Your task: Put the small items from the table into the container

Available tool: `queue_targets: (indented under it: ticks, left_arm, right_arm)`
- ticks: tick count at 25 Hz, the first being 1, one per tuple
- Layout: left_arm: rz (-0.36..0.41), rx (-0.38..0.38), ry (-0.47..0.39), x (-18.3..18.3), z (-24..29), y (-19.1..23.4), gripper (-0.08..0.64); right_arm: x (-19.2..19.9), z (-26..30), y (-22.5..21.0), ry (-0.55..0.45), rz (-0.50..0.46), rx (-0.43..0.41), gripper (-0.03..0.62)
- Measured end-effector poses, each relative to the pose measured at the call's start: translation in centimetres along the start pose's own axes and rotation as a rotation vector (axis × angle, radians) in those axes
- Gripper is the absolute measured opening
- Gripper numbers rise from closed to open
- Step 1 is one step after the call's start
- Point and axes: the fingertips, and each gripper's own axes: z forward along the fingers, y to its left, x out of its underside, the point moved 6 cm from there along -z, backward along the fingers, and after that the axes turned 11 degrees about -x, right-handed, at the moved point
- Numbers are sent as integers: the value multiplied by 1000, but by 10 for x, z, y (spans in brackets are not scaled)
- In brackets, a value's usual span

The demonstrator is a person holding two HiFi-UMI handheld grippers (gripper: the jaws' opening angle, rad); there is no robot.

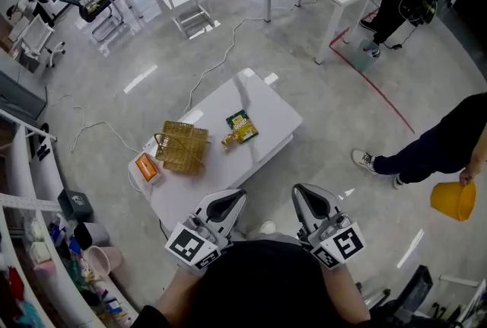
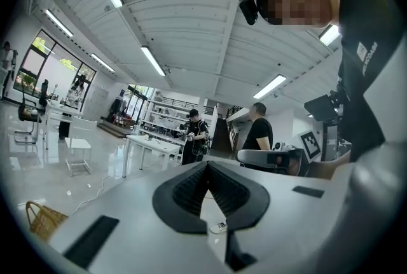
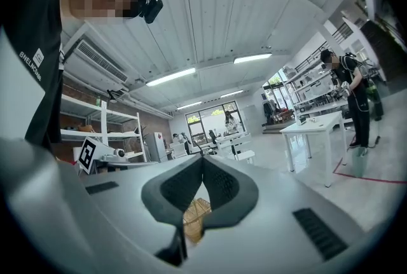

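Left gripper (image 1: 232, 199) and right gripper (image 1: 304, 194) are hovering side by side, close to the wearer's chest, and I am holding both of them level, noses pointing away from the body. Each one is sitting fully closed with nothing between its jaws; in the right gripper view a bit of wicker is showing through the gap under the pads, but that is lying well beyond them.

I am looking down at the tabletop (image 1: 259, 102), whose near end is lying just ahead of the two noses. The basket (image 1: 183, 146) is standing toward its left side. An orange pack (image 1: 147, 167) is lying just beside the basket, near the left edge. A green packet (image 1: 242, 125) is lying to the basket's right, with a small yellow item (image 1: 228, 141) touching its near corner.

The far half of the tabletop is offering bare white surface. Open floor is stretching around it, with a cable (image 1: 217, 60) trailing off behind. On the right a person's leg (image 1: 426, 151) and a yellow bucket (image 1: 454, 199) are standing well apart from the tabletop; on the left a shelf (image 1: 46, 243) is crowding the edge of my view.
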Motion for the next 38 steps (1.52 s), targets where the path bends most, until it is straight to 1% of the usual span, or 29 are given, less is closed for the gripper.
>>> queue_targets:
  ticks: [7,14,24,38]
  left_arm:
    - [-5,-41,27,12,9,-13,3]
    - [-22,-63,18,15,18,0,3]
    - [-36,-57,20,9,36,45,3]
    - [-56,-59,30,-4,64,135,3]
  right_arm:
    - [8,-11,-16,6,28,-32,9]
    - [11,0,-25,27,21,-50,9]
    - [13,45,-41,62,24,-45,9]
    - [20,134,-70,116,36,-36,9]
